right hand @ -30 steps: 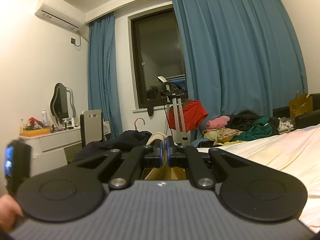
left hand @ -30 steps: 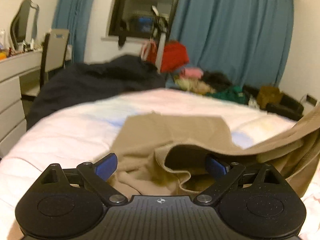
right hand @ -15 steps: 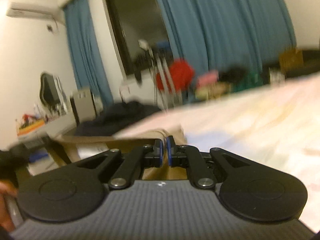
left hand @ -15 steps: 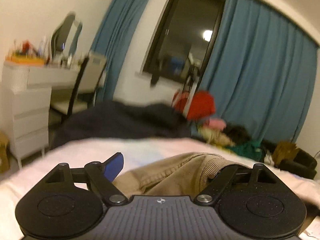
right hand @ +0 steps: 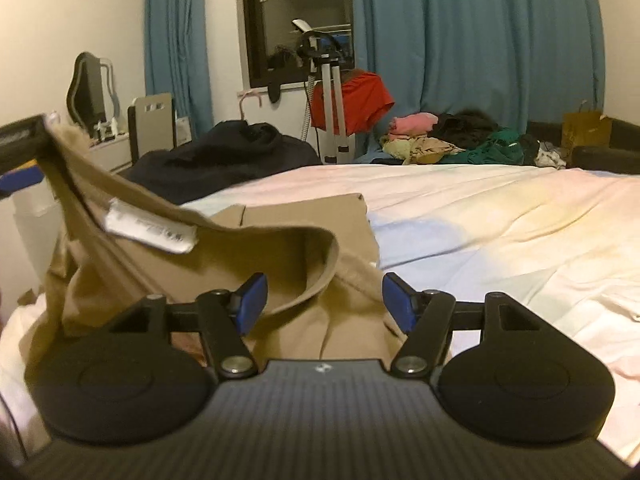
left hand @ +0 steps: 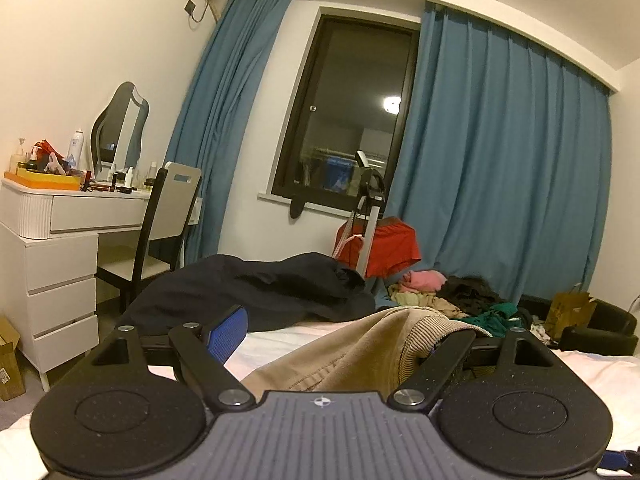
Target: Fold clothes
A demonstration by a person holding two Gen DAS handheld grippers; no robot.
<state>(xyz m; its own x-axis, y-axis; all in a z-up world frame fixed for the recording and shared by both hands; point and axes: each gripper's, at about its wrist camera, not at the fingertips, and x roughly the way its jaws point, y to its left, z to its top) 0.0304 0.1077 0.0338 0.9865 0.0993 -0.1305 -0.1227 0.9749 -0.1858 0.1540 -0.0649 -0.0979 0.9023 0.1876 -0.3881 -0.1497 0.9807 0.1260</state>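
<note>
A tan garment (left hand: 352,352) with a ribbed hem lies draped over the right finger of my left gripper (left hand: 332,336), which stands open and raised; its blue left pad (left hand: 228,334) is bare. In the right wrist view the same tan garment (right hand: 200,264) hangs from the left gripper (right hand: 18,148) at the upper left and spreads down onto the bed (right hand: 480,220), with a white label (right hand: 148,228) showing. My right gripper (right hand: 324,300) is open just above the cloth, an edge of the fabric curling between its blue pads (right hand: 250,300) without being clamped.
A dark garment (right hand: 224,148) is heaped at the bed's far side. Behind it stand a steamer pole with a red garment (right hand: 348,100) and a pile of clothes (right hand: 452,136) by the blue curtain. A white dresser (left hand: 52,248) and chair (left hand: 168,208) are on the left.
My right gripper went from shut on the tan garment to open and dropped low over the bed. The left gripper rose, lifting the hem hooked over its right finger.
</note>
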